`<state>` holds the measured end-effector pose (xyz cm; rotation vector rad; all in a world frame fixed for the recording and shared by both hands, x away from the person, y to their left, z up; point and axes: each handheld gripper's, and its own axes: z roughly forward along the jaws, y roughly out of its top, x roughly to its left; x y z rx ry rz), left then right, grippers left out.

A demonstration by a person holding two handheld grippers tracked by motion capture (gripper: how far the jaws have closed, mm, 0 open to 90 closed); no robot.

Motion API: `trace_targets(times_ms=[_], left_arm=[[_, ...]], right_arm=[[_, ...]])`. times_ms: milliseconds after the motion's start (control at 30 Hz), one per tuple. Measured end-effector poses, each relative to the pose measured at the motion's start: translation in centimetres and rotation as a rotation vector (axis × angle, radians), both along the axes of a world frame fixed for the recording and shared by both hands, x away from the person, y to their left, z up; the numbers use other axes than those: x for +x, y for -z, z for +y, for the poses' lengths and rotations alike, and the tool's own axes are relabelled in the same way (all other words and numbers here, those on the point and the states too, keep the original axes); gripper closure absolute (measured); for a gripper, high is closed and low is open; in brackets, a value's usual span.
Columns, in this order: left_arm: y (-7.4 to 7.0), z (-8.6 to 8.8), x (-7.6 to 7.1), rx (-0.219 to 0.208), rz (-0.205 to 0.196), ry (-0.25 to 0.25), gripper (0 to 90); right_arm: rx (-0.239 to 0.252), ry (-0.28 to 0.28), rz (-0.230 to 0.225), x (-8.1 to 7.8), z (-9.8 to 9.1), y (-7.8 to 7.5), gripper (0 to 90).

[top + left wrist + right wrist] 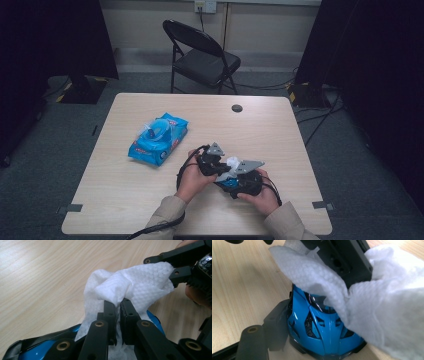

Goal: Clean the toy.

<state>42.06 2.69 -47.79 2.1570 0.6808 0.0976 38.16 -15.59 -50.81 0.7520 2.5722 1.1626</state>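
A small blue toy car [322, 332] sits near the table's front middle, and my right gripper [324, 340] is shut on its sides; one black jaw presses its left flank, the other is hidden under the cloth. My left gripper [119, 306] is shut on a crumpled white wipe [135, 282] and holds it down on the car's top [47, 347]. In the high view the left gripper [224, 167] and the right gripper [229, 183] meet over the car [230, 184], with the wipe [233, 162] between them.
A blue pack of wipes [159, 139] with its lid flipped open lies on the left half of the wooden table [280, 130]. A small dark round spot [237, 108] marks the far edge. A black folding chair [202, 55] stands beyond the table.
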Motion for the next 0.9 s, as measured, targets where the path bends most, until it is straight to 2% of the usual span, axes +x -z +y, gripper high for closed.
trace_targets(times_ms=[233, 500, 900], left_arm=[[-0.1, 0.2, 0.3, 0.017, -0.013, -0.01, 84.6], [-0.1, 0.8, 0.8, 0.007, -0.01, -0.031, 84.6], [-0.1, 2.1, 1.4, 0.02, -0.03, -0.084, 84.6]], right_arm=[[0.0, 0.0, 0.001, 0.0, 0.0, 0.0, 26.2], [0.0, 0.001, 0.001, 0.0, 0.0, 0.0, 26.1], [0.0, 0.001, 0.002, 0.0, 0.0, 0.0, 26.1]])
